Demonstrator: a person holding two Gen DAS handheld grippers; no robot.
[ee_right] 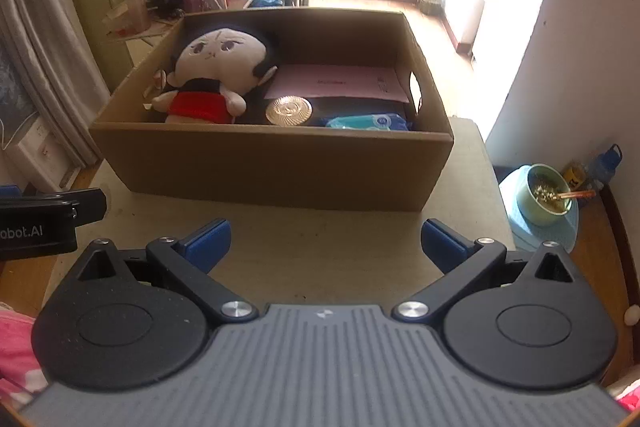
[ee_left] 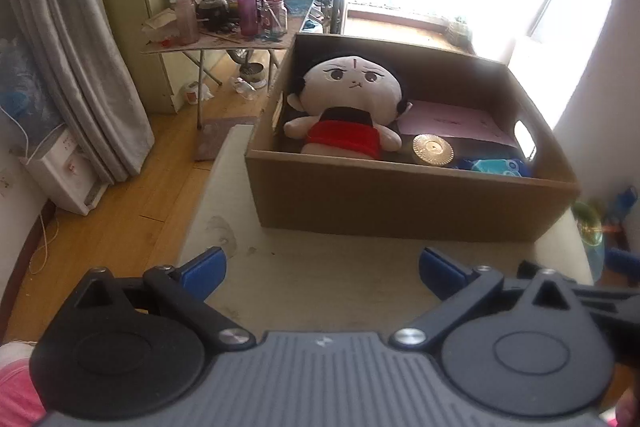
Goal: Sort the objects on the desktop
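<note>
While both tools hover low over the bare front of the counter, the left gripper has its blue fingers spread wide and holding nothing; the right gripper is equally wide and empty. Ahead on the counter sits the cardboard box. Inside it, left to right: plush doll, gold round disc with a pink sheet behind it, and a blue packet at the right end.
</note>
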